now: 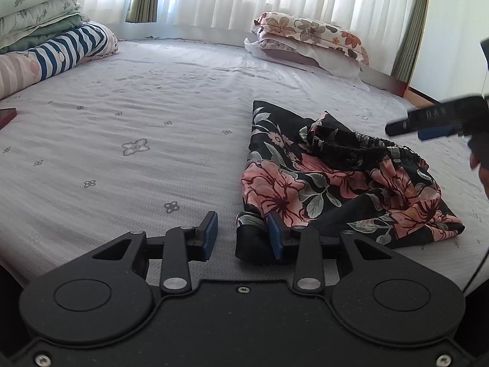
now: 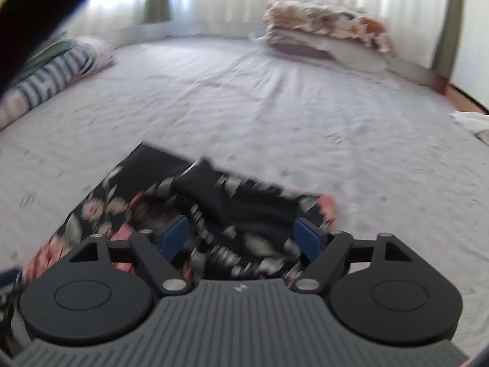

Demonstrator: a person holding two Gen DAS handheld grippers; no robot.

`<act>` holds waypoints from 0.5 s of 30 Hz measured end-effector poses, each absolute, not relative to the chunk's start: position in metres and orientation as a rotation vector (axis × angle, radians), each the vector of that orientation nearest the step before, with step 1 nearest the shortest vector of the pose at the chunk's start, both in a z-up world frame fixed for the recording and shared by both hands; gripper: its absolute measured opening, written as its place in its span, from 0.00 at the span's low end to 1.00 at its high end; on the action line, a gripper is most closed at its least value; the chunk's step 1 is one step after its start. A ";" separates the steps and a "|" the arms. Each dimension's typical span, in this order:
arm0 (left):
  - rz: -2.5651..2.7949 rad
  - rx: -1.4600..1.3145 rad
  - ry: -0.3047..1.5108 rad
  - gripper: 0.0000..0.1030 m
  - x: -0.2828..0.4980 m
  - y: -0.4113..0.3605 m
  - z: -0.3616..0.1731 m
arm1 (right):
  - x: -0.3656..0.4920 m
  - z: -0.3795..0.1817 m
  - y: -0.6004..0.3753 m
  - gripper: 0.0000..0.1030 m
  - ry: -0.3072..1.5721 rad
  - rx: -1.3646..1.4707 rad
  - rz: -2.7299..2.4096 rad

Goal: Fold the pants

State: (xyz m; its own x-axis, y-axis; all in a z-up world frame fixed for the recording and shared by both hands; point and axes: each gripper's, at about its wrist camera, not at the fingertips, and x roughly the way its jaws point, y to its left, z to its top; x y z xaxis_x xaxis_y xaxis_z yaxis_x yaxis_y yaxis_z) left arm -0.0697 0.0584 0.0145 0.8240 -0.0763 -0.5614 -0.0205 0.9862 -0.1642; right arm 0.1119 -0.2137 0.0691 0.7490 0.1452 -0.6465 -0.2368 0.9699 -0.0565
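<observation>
Floral pants (image 1: 336, 177), bunched on bed (image 1: 152, 116).
Left tool (image 1: 241, 234) spread at pants' near-left corner; right tool (image 2: 241, 238) spread wide over pants' waistband side.

The whole right wrist view is motion-blurred, so the pants (image 2: 214, 211) there are just a smear of black and pink in the lower middle, print unreadable. Their near edge disappears behind the right gripper (image 2: 241, 238) body, so no telling how the fabric lies there. The pillows (image 2: 327, 27) at upper right and the striped bedding (image 2: 52, 82) at left are fuzzy too. A dark shape (image 2: 30, 9) blocks the upper left corner; can't tell what it is. At the right edge, something white (image 2: 472, 124) is cut off.

Left wrist view: a red object (image 1: 6, 115) is cut off at the left edge. The right gripper (image 1: 434, 122) is half out of frame at right.
</observation>
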 end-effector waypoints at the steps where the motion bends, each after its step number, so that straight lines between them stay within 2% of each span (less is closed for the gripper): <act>1: -0.028 -0.165 0.603 0.35 -0.070 0.059 0.014 | 0.110 0.063 -0.212 0.86 0.712 -0.152 0.195; 6: -0.019 -0.151 0.607 0.35 -0.070 0.057 0.014 | 0.099 0.036 -0.230 0.91 0.735 -0.126 0.048; 10: -0.010 -0.136 0.612 0.35 -0.069 0.055 0.015 | 0.087 0.027 -0.229 0.91 0.713 -0.181 -0.102; 15: -0.019 -0.128 0.613 0.42 -0.067 0.053 0.014 | 0.062 0.024 -0.257 0.92 0.740 -0.106 -0.285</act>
